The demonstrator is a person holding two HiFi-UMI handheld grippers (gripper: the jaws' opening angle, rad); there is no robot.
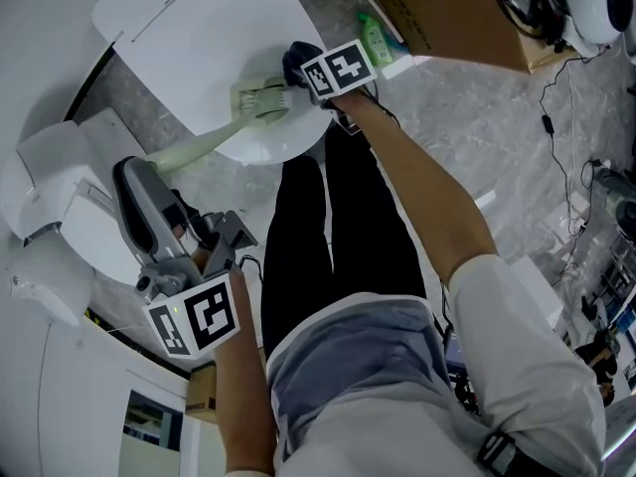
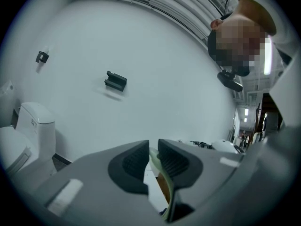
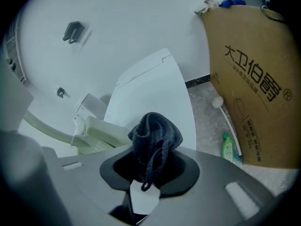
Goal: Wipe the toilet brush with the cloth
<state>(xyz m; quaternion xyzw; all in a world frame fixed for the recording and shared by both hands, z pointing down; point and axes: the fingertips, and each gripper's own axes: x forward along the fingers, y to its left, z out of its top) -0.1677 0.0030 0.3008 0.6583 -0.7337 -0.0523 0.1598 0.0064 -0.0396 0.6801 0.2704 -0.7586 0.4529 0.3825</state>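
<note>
The left gripper (image 2: 154, 159) is pinching the toilet brush (image 1: 214, 142) by its thin handle at near left, and the right gripper (image 3: 151, 168) is clamping the cloth (image 3: 154, 133) just beside the brush head over the far toilet lid (image 1: 199, 38), so a hard wipe is probably risking twisting the handle loose.

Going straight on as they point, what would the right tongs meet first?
Probably the white toilet lid, straight beyond the cloth the right tongs grip; the head of the toilet brush sits just left of that line. Depth is unclear.
</note>
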